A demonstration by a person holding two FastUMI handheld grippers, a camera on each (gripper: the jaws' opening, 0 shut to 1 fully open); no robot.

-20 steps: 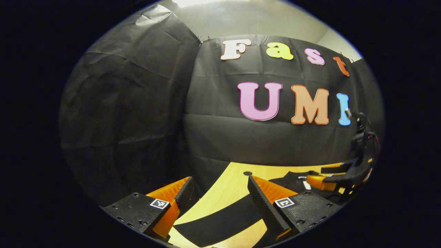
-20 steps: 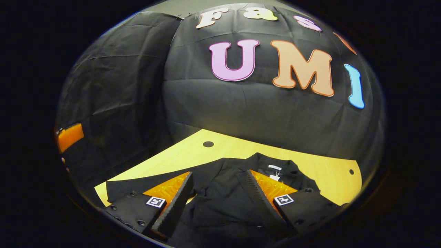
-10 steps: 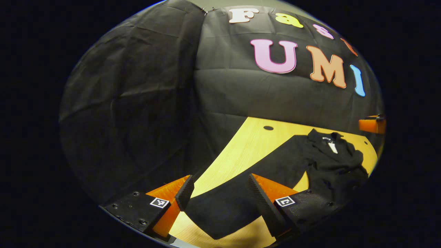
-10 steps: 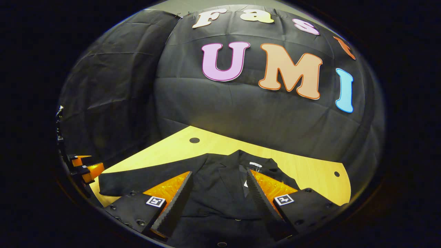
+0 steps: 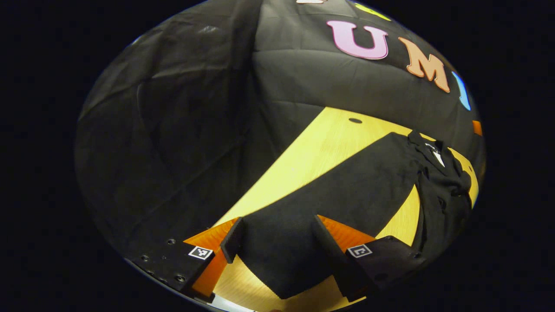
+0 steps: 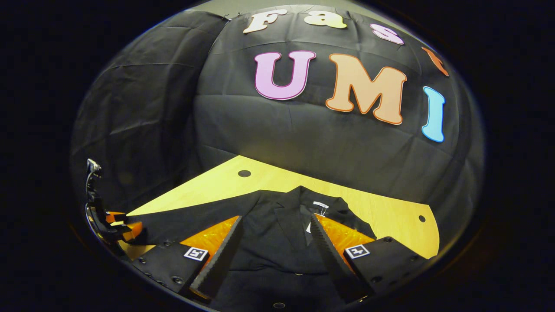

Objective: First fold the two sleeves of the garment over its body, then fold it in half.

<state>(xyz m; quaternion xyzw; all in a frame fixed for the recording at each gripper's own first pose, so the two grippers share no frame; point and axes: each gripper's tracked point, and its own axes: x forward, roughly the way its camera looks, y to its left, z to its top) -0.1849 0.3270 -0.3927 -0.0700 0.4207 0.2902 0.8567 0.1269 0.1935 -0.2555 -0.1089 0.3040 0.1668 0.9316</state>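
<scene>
Garment (image 6: 277, 225) collar in right gripper view; sleeve (image 5: 329, 195) between left gripper (image 5: 277, 229) fingers

Pretty dim booth overall, light falls from above and mostly catches the wooden table (image 6: 368, 208), which glows bright yellow. The black garment (image 5: 368, 186) swallows detail, folds are barely readable. Heavy fisheye bending at the edges, rims fade dark. Focus is decent, no real motion blur.

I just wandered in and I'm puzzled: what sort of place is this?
Probably a small recording booth: black cloth walls stand around a wooden table, where a black garment lies spread out beneath an open handheld claw.
</scene>
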